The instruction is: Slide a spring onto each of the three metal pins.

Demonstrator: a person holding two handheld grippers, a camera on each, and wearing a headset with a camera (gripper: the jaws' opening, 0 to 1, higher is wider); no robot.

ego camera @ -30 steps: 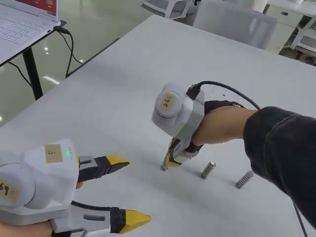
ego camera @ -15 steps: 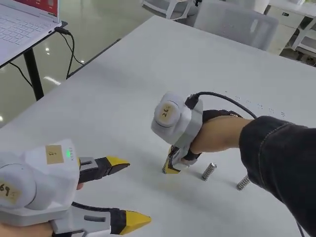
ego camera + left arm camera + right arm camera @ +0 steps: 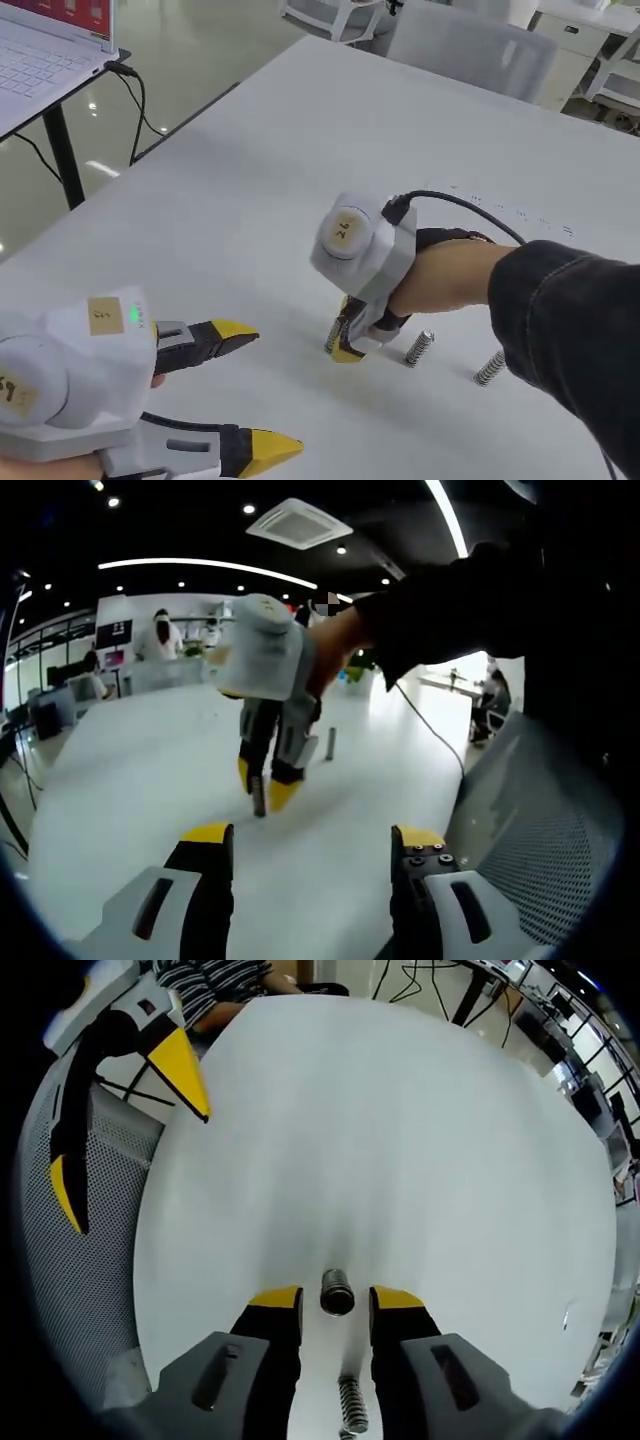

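Right claw [image 3: 342, 343] aimed straight down at the table [image 3: 300, 150], tips narrowed either side of a spring [image 3: 337, 1292] stood on end, likely steadying it; true pinch impossible to tell. Second spring [image 3: 419, 347] just beside that claw, third spring [image 3: 489, 367] beyond. Left claw [image 3: 268, 387] gaping, empty, well apart.

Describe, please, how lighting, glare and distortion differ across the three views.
Head view: even soft light, sharp, glare patches on the glossy floor. Left gripper view: fisheye bends the ceiling light strip; the sleeve is nearly black. Right gripper view: fisheye curves the table edge, its top washed out, the spring between the jaws crisp.
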